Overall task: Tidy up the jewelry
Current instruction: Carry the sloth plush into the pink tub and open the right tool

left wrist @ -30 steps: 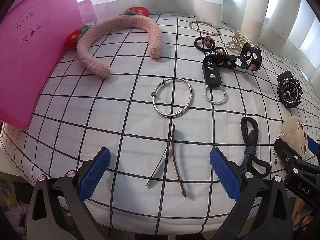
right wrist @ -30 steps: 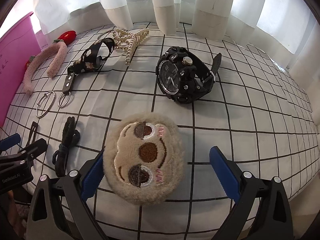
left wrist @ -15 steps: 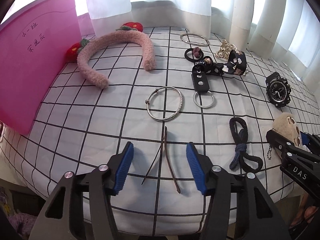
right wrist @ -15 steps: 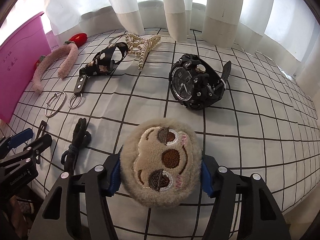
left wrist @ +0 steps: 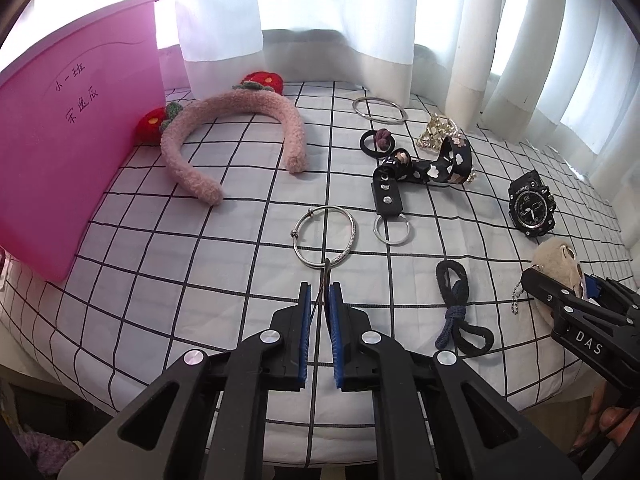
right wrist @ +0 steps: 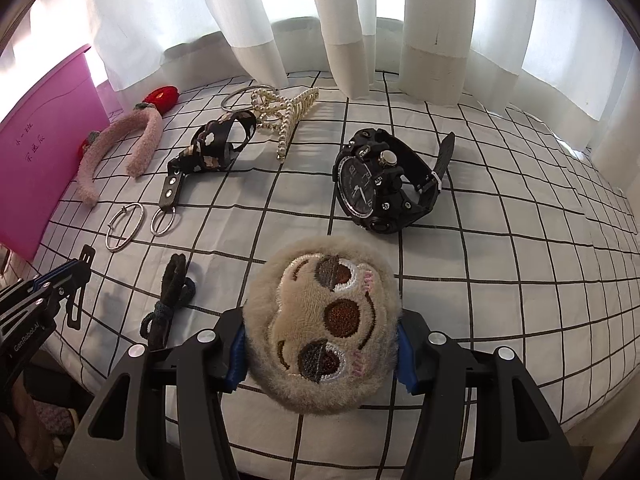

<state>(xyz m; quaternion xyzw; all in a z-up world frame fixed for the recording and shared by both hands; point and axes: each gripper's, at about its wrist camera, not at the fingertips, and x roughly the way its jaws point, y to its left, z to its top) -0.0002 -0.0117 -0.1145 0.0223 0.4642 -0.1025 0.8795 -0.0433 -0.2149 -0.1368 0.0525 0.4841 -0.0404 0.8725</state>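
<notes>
My left gripper (left wrist: 319,300) is shut on a thin dark hair clip (left wrist: 325,276) and holds it just off the checked cloth; the clip also shows in the right wrist view (right wrist: 80,280). My right gripper (right wrist: 320,344) is shut on a fluffy beige plush face charm (right wrist: 320,320), which also shows at the right in the left wrist view (left wrist: 558,258). A pink bin (left wrist: 68,152) stands at the far left. A silver bangle (left wrist: 325,236) lies just beyond the clip.
On the cloth lie a pink fuzzy headband (left wrist: 232,136), a black patterned key strap with ring (left wrist: 420,172), a black watch (right wrist: 380,184), a dark hair tie (left wrist: 456,308), a pearl claw clip (right wrist: 286,116) and a large silver ring (left wrist: 379,109). Curtains hang behind.
Both grippers have closed: the left one on the hair clip, the right one on the plush charm. Both have risen and drawn back a little.
</notes>
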